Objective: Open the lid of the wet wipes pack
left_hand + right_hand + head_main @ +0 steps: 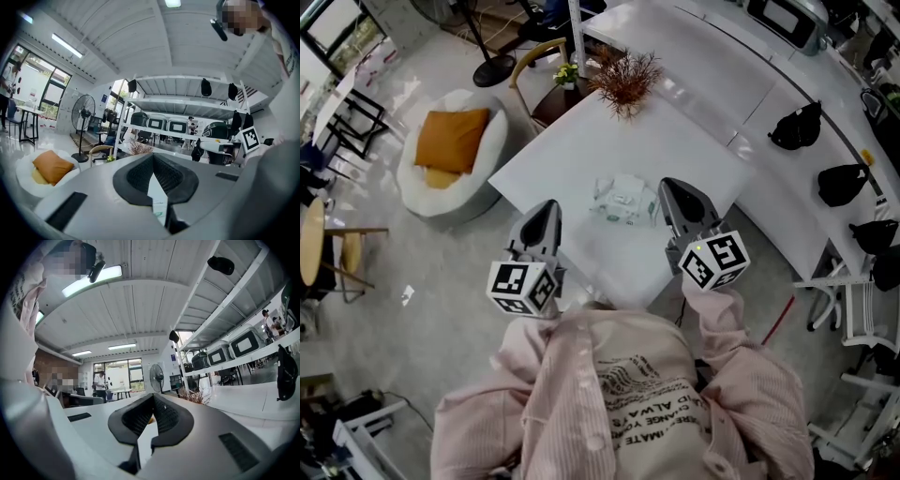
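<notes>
The wet wipes pack (623, 200), white with pale green print, lies flat in the middle of the white square table (572, 150), its lid down. My left gripper (548, 206) hovers above the table's near edge, to the pack's left and apart from it, shut on nothing. My right gripper (668, 186) hangs just right of the pack, above it, also shut and empty. In the left gripper view the left gripper (153, 156) points almost level, its ribbed pads (138, 176) meeting at the tip. The right gripper view shows the right gripper (153, 395) the same way.
A dried twig plant (626, 82) stands at the table's far corner, with a wooden chair (534, 58) behind it. A white beanbag with an orange cushion (450, 141) sits on the floor to the left. A long white counter (741, 66) with black bags (797, 127) runs along the right.
</notes>
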`<state>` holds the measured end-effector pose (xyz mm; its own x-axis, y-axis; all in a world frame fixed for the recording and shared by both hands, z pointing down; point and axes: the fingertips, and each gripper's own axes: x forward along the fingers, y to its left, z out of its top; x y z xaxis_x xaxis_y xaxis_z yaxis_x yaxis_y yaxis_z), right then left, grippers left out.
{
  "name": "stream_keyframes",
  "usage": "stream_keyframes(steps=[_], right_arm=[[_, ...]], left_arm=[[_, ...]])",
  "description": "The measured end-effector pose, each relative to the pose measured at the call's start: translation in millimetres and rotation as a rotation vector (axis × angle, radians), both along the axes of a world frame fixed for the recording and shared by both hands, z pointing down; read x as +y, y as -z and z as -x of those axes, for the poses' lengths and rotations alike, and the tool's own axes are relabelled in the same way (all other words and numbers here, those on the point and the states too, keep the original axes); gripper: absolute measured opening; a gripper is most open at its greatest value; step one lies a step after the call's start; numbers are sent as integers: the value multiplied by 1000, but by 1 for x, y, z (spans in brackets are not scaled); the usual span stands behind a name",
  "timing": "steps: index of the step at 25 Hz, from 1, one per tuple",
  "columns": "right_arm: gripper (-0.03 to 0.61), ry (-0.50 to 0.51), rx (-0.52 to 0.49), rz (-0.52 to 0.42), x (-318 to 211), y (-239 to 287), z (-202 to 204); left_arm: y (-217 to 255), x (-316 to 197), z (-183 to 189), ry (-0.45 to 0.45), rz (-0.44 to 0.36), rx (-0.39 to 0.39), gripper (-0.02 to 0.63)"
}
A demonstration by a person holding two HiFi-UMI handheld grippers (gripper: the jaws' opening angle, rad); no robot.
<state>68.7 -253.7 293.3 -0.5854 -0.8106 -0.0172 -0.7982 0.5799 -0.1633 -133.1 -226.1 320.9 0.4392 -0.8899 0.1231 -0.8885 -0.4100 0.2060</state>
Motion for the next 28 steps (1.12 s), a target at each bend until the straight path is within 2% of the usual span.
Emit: stream_keyframes(steps=[13,28], right_arm=[[0,-37,34,-9,1,-1,-7],[0,-70,58,-19,-2,-1,-10]], left_arm=[[7,1,13,43,-20,-22,0],[-1,-5,15,44,11,-14,0]])
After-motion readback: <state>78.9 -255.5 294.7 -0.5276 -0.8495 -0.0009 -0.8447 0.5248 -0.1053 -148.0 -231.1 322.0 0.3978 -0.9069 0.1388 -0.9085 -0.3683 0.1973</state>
